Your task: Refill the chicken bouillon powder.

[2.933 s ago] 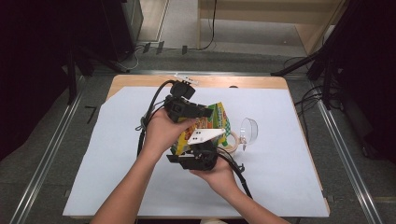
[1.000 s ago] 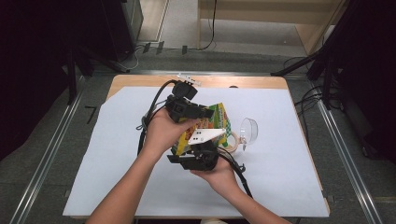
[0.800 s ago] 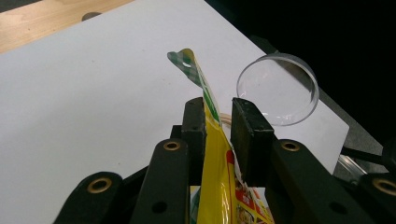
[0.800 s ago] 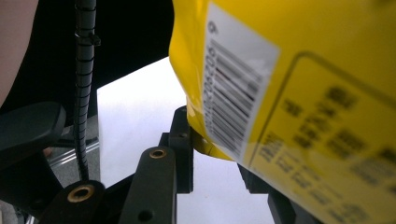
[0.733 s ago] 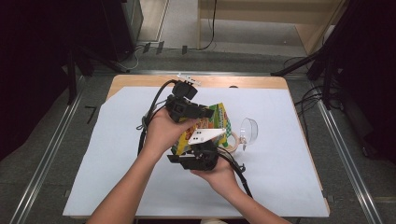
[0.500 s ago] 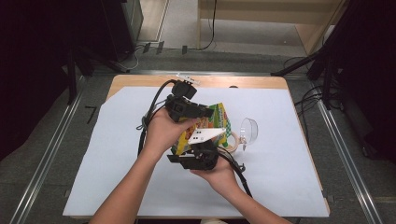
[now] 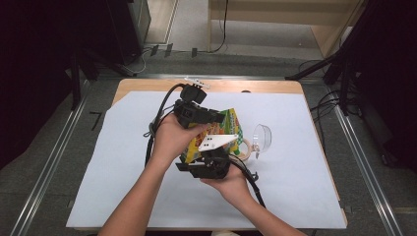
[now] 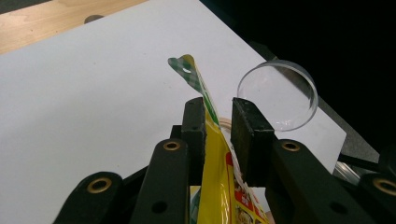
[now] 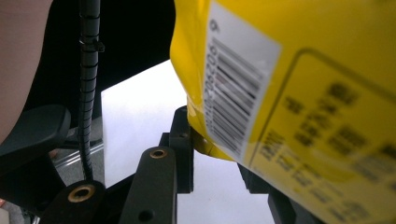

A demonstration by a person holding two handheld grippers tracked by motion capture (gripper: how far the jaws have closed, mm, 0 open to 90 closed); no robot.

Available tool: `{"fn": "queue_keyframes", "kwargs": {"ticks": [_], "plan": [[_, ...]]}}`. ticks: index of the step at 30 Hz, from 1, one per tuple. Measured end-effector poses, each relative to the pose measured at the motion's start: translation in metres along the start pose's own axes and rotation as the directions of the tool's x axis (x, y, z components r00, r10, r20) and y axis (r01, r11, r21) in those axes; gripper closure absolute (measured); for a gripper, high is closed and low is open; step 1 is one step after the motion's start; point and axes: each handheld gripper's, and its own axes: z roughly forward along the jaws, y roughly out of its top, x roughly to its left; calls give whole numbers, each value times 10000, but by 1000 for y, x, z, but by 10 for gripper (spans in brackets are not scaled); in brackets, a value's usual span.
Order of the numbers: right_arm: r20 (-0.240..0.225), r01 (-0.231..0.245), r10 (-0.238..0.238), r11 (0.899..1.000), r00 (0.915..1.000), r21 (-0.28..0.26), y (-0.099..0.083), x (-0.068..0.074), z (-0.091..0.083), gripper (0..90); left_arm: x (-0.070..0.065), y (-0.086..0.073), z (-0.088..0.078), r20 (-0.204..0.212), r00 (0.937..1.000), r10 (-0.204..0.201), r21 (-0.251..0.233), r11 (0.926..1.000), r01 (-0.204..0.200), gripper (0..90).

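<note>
You hold a yellow pouch above the table, left tongs clamped on its top edge, right tongs gripping its lower edge; it looks unopened, with the clear dish empty.

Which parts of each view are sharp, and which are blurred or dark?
High view: the white sheet is evenly lit, the room's sides dark. Left gripper view: the pouch's edge and the clear dish are sharp against a black corner. Right gripper view: the yellow pouch is close, its barcode readable, its small print blurred.
</note>
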Motion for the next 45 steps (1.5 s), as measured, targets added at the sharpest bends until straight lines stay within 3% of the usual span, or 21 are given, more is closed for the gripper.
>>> {"fn": "queue_keyframes", "kwargs": {"ticks": [45], "plan": [[-36,83,-83,9999,10000,-140,1,2,1,716,-3,0,-3,-44,10000,49,-13,10000,-49,754]]}}
